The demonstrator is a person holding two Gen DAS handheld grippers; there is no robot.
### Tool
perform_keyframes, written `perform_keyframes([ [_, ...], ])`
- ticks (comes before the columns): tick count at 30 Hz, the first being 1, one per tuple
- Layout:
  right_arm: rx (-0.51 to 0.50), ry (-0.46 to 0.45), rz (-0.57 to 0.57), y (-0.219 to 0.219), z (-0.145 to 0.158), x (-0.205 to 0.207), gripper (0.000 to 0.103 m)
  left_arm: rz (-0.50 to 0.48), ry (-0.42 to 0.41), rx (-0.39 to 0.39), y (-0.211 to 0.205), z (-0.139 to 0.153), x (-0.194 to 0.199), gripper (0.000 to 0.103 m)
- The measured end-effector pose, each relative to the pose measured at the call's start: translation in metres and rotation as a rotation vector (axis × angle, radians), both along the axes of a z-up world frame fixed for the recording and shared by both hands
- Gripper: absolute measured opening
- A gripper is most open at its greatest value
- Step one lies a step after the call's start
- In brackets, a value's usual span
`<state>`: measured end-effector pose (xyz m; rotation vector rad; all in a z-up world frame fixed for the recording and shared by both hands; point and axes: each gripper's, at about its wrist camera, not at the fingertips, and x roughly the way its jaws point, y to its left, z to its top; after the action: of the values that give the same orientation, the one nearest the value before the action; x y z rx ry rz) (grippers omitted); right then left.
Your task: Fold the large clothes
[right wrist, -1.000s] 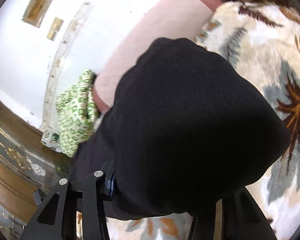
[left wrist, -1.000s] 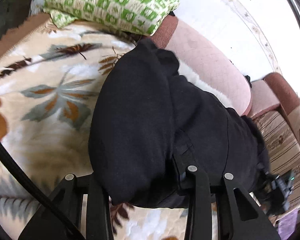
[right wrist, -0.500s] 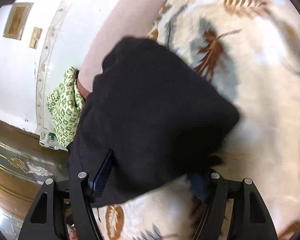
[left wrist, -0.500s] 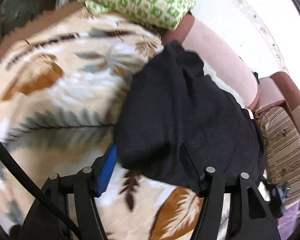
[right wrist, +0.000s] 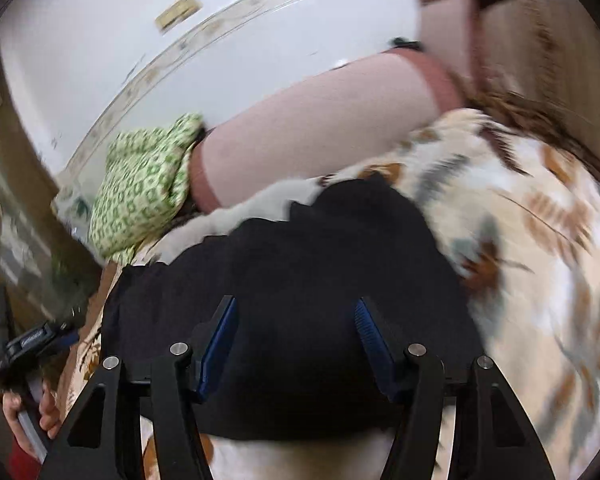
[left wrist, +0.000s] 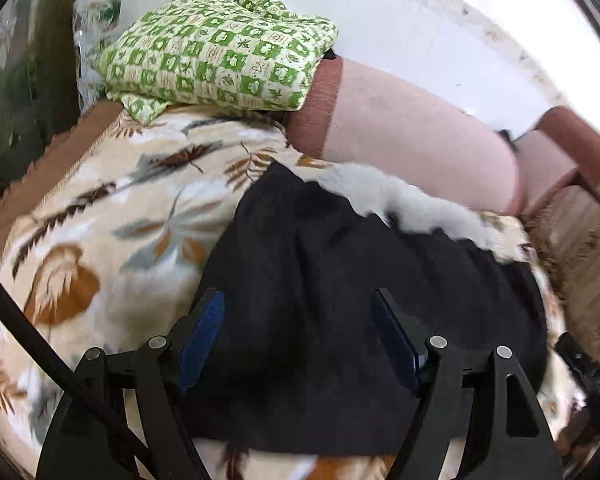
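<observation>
A black garment [left wrist: 340, 272] lies folded in a flat bundle on a leaf-patterned blanket [left wrist: 112, 224] over a sofa seat. It also shows in the right wrist view [right wrist: 308, 264]. My left gripper [left wrist: 298, 312] is open, its blue-padded fingers spread just above the garment's near edge and holding nothing. My right gripper [right wrist: 296, 316] is open too, over the same garment's near edge from the other side. The other hand-held gripper [right wrist: 24, 340] shows at the lower left of the right wrist view.
A green-and-white checked pillow [left wrist: 220, 56] lies at the sofa's far end. A pink backrest [left wrist: 412, 136] runs behind the garment. A striped armrest [left wrist: 580, 232] is at the right. A white wall [right wrist: 180, 48] stands behind the sofa.
Both grippers have let go of the black garment and opened. The garment has dropped from a lifted bundle to lying flat on the blanket. Both grippers have drawn back.
</observation>
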<state>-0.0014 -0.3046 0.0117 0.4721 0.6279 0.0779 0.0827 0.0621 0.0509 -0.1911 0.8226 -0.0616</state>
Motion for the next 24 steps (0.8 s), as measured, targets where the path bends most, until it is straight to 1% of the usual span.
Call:
perform_keyframes([
  [2,-0.043,0.026,0.016,0.011,-0.004,0.033,0.065,0.039,0.024,0.038,-0.003,-0.013,0.027,0.075],
  [4,-0.099,0.056,0.002,0.016,-0.011,0.062,0.065,0.084,0.081,0.079,0.001,-0.035,0.059,0.075],
  [5,-0.139,0.079,-0.01,0.015,-0.018,0.077,0.065,0.1,0.101,0.088,0.005,-0.043,0.069,0.076],
  [6,-0.186,0.11,-0.03,0.012,-0.026,0.093,0.065,0.121,0.124,0.092,0.011,-0.053,0.081,0.08],
  [7,-0.231,0.137,-0.057,0.007,-0.035,0.106,0.065,0.137,0.139,0.084,0.019,-0.062,0.09,0.089],
  [8,-0.25,0.155,-0.077,-0.003,-0.043,0.112,0.064,0.147,0.155,0.051,0.028,-0.071,0.099,0.092],
  [9,-0.243,0.171,-0.097,-0.013,-0.05,0.116,0.064,0.156,0.18,-0.003,0.04,-0.081,0.108,0.093],
  [10,-0.217,0.181,-0.12,-0.025,-0.056,0.119,0.064,0.17,0.198,-0.046,0.048,-0.09,0.114,0.094],
  [12,-0.115,0.197,-0.192,-0.057,-0.071,0.125,0.063,0.2,0.227,-0.131,0.064,-0.108,0.123,0.096],
  [13,-0.088,0.214,-0.233,-0.07,-0.079,0.127,0.063,0.206,0.235,-0.169,0.069,-0.116,0.126,0.098],
  [14,-0.057,0.235,-0.271,-0.083,-0.086,0.13,0.063,0.208,0.237,-0.191,0.07,-0.121,0.127,0.099],
  [15,-0.011,0.251,-0.294,-0.095,-0.094,0.131,0.064,0.216,0.223,-0.205,0.071,-0.124,0.127,0.101],
  [16,0.052,0.269,-0.316,-0.108,-0.103,0.132,0.074,0.218,0.211,-0.201,0.069,-0.124,0.127,0.102],
  [17,0.147,0.288,-0.33,-0.123,-0.115,0.132,0.079,0.217,0.205,-0.195,0.067,-0.125,0.127,0.102],
  [18,0.259,0.27,-0.339,-0.137,-0.127,0.129,0.079,0.217,0.201,-0.193,0.067,-0.125,0.127,0.102],
  [19,0.322,0.238,-0.345,-0.146,-0.131,0.124,0.079,0.215,0.2,-0.202,0.068,-0.125,0.126,0.102],
  [20,0.341,0.228,-0.345,-0.148,-0.132,0.121,0.079,0.212,0.201,-0.213,0.069,-0.124,0.126,0.102],
  [21,0.337,0.23,-0.344,-0.148,-0.13,0.12,0.079,0.206,0.214,-0.231,0.073,-0.122,0.124,0.102],
  [23,0.293,0.251,-0.354,-0.146,-0.121,0.117,0.079,0.223,0.235,-0.243,0.083,-0.111,0.116,0.102],
  [24,0.244,0.256,-0.379,-0.147,-0.112,0.113,0.08,0.24,0.228,-0.235,0.089,-0.104,0.111,0.102],
])
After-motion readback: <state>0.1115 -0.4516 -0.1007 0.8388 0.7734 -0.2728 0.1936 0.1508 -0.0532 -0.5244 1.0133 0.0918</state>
